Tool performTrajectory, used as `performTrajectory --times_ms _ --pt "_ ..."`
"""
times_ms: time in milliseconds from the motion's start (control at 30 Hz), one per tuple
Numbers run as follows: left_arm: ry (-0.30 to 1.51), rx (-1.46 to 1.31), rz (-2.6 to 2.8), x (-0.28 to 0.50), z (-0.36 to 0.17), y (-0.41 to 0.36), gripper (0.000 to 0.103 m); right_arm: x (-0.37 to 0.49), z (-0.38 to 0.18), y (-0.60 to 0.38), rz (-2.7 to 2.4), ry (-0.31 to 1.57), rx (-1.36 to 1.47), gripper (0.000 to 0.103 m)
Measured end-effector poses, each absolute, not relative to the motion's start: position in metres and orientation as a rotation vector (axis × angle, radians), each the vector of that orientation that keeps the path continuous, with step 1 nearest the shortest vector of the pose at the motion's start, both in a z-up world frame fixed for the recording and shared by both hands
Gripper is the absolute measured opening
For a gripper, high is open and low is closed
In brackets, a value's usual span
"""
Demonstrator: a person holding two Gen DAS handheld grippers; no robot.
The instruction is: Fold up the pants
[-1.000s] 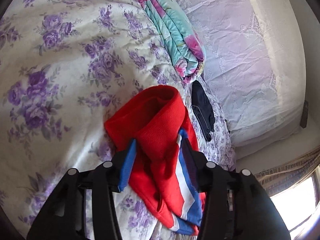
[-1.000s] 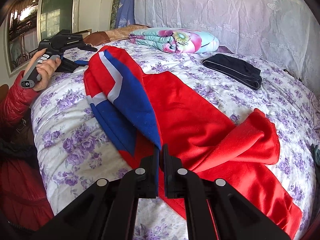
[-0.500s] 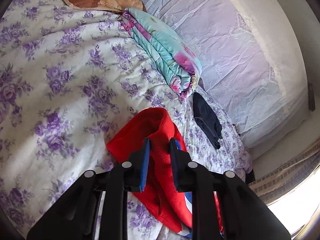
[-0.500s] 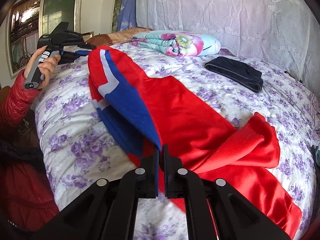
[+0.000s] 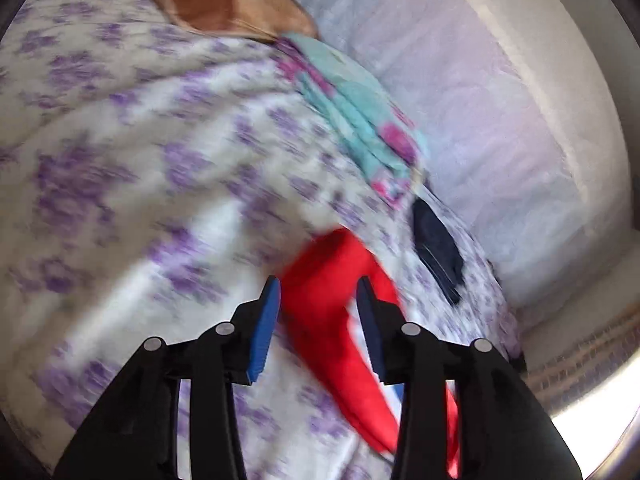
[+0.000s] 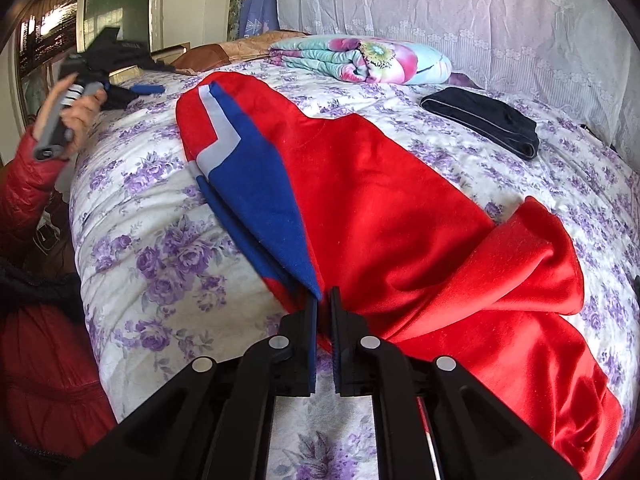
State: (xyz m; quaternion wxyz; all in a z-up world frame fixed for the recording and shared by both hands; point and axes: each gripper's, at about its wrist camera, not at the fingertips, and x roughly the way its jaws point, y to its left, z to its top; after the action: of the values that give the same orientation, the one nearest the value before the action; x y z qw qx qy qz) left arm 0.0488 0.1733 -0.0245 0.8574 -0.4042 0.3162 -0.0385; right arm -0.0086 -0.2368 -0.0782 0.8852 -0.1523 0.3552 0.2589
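Observation:
Red pants (image 6: 380, 184) with a blue and white side panel lie lengthwise across the floral bedspread (image 6: 160, 248), one leg end bunched at the right. My right gripper (image 6: 324, 300) is nearly shut on the blue panel's near edge, its jaws just starting to open with the cloth still between the tips. A hand (image 6: 76, 112) holds my left gripper (image 6: 148, 89) raised at the far left, off the pants. In the blurred left wrist view my left gripper (image 5: 318, 284) is opening, and the pants (image 5: 344, 344) lie on the bed beyond the pads, not pressed by them.
A folded turquoise floral quilt (image 6: 360, 58) and a brown pillow (image 5: 224, 0) lie at the head of the bed. A folded dark garment (image 6: 480, 120) rests on the far right side. A lace cloth (image 6: 480, 12) hangs behind. A red sleeve (image 6: 24, 184) stands at the left.
My left gripper closed on the pants' far end, then opened and drew up and back from it. That end now lies flat on the bed. The right gripper has stayed put.

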Motion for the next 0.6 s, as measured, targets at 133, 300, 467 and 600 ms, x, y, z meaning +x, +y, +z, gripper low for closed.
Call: performTrajectory --times_ms 133,300,467,600 --pt "0.82 -0.696 -0.382 0.066 -0.021 0.078 0.046 -0.005 -0.08 -0.24 0.536 0.758 -0.282 0.009" --pt "0.943 -0.42 -0.616 0.074 -0.035 -0.04 0.052 -0.002 -0.064 -0.267 0.538 0.785 -0.096 0.023" --pt "0.953 -0.263 -0.645 0.081 -0.067 -0.082 0.078 0.009 -0.016 -0.295 0.389 0.699 0.005 0.06" --pt "0.875 -0.169 -0.666 0.067 -0.073 -0.091 0.095 0.061 -0.001 -0.29 0.197 0.73 -0.044 0.069"
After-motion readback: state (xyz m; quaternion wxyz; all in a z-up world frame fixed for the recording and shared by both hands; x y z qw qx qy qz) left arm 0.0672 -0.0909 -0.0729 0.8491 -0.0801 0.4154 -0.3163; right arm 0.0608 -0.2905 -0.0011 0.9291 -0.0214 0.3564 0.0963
